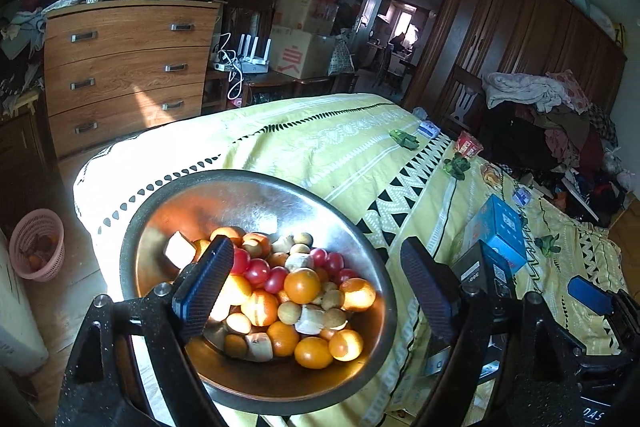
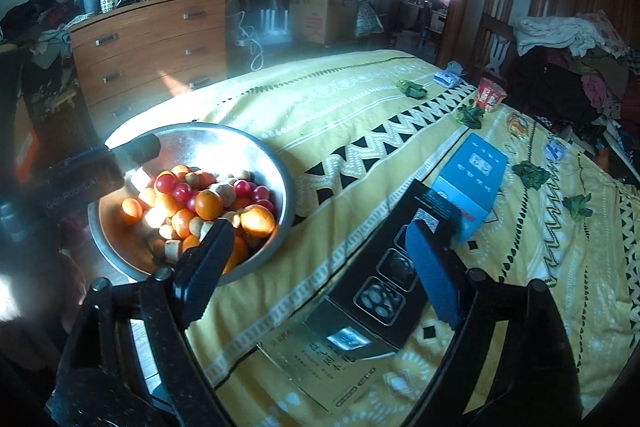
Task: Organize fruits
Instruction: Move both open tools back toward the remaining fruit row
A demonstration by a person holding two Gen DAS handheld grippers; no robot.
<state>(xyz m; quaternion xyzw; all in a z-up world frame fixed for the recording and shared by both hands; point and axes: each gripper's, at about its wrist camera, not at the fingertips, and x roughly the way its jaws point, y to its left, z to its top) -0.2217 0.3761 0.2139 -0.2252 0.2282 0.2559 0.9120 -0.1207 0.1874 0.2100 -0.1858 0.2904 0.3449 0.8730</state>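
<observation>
At the left edge of the bed (image 2: 360,99), on its yellow patterned cover, sits a steel bowl (image 1: 256,187) heaped with oranges (image 1: 303,285), cherry tomatoes (image 1: 257,271), small tan fruits (image 1: 289,311) and pale cut chunks (image 1: 180,249). The left gripper (image 1: 320,291) hangs over the bowl with its jaws spread wide and empty. To the right, the right gripper (image 2: 320,267) hovers with jaws likewise released over a black box (image 2: 384,267), which touches a blue box (image 2: 472,171) beyond it.
</observation>
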